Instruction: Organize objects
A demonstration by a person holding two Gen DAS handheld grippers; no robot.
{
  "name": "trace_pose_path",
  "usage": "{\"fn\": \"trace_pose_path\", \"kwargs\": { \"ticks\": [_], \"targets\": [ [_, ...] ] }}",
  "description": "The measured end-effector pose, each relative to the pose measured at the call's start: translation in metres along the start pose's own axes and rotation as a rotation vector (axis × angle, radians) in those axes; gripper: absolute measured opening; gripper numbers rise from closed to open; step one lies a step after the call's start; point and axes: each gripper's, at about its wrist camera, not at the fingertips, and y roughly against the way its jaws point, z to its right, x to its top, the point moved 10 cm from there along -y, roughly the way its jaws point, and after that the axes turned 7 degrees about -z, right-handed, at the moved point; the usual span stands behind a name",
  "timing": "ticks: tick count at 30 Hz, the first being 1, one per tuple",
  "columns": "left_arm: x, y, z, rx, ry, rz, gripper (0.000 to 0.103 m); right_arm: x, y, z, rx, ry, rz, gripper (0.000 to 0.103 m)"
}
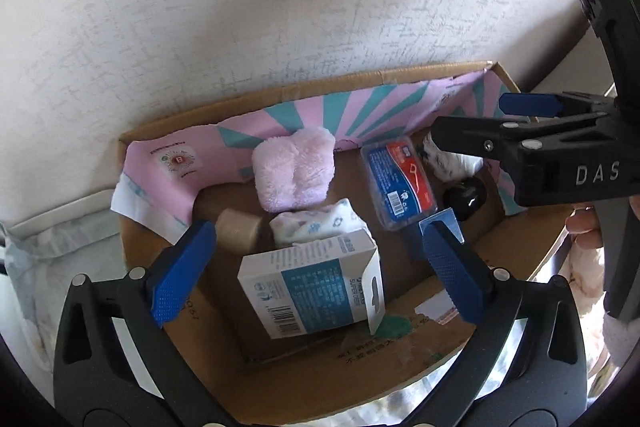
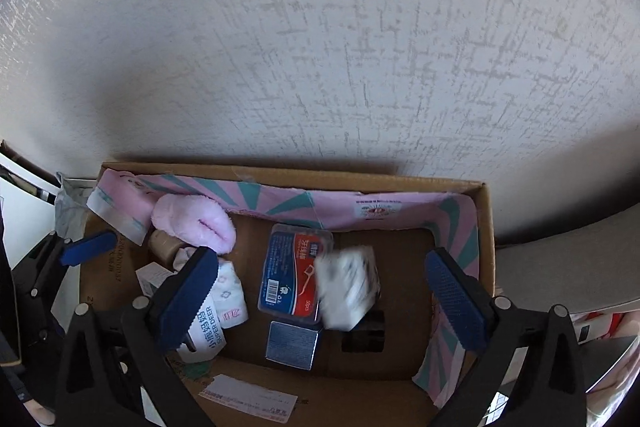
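Observation:
A cardboard box lined with pink and teal paper stands against the wall. Inside lie a pink fluffy cloth, a blue and red floss case, a white and teal carton, a patterned cloth, a beige roll and a small blue box. A white patterned bundle appears blurred under my right gripper, which is open and empty. My left gripper is open and empty above the carton.
A black round object lies at the box's right end beside the white bundle. The right gripper's body reaches over the box from the right. A textured white wall rises behind. White bedding lies left of the box.

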Motion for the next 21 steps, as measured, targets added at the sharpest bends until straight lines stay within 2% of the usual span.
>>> {"fn": "trace_pose_path", "kwargs": {
  "ticks": [10, 21],
  "targets": [
    [-0.003, 0.013, -0.003, -0.025, -0.001, 0.008, 0.103, 0.000, 0.004, -0.005, 0.009, -0.023, 0.004, 0.103],
    [-0.009, 0.056, 0.006, -0.048, -0.003, 0.075, 0.103, 0.000, 0.043, -0.020, 0.010, -0.011, 0.061, 0.103]
  ]
}}
